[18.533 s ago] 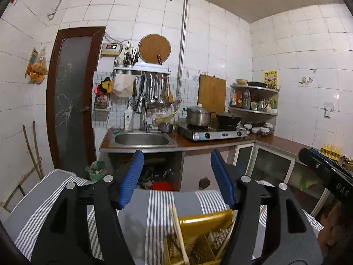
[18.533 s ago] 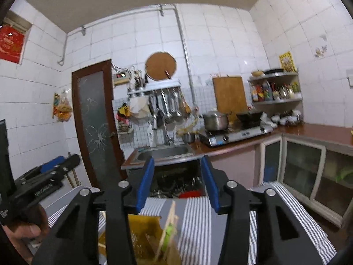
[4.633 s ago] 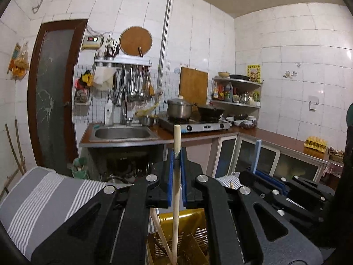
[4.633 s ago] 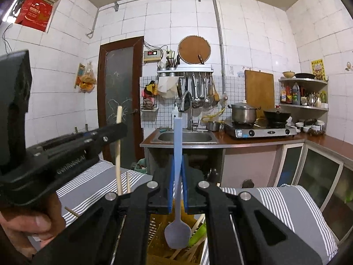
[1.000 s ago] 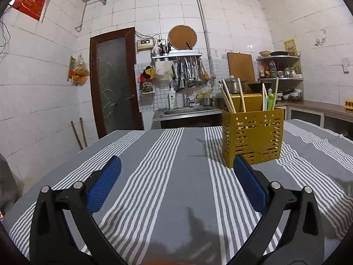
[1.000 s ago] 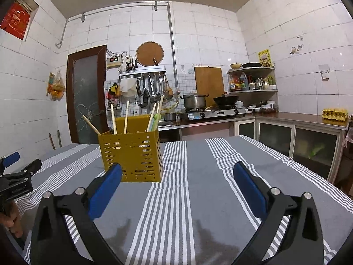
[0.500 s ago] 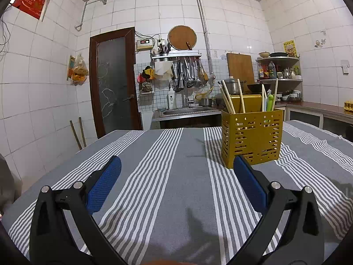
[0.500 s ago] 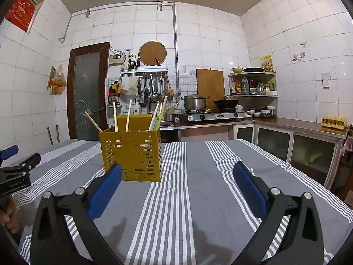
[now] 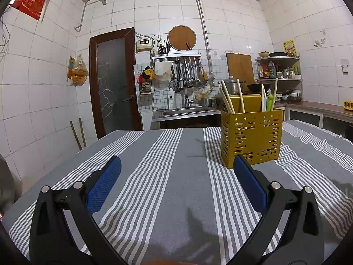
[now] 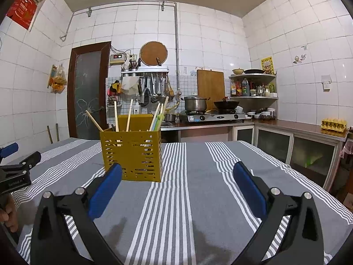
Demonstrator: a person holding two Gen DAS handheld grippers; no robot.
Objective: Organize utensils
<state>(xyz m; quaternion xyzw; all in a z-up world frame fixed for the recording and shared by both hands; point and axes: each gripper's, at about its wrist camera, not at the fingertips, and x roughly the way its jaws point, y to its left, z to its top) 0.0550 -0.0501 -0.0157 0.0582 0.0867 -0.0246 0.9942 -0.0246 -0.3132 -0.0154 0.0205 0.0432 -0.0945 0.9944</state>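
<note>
Striped tablecloth (image 9: 176, 176) under both low, level hand-held grippers (jaws spread wide)

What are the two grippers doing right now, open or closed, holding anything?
Left gripper: jaws wide open, holding nothing, low over the striped tablecloth.
Right gripper: jaws wide open, holding nothing.
</note>
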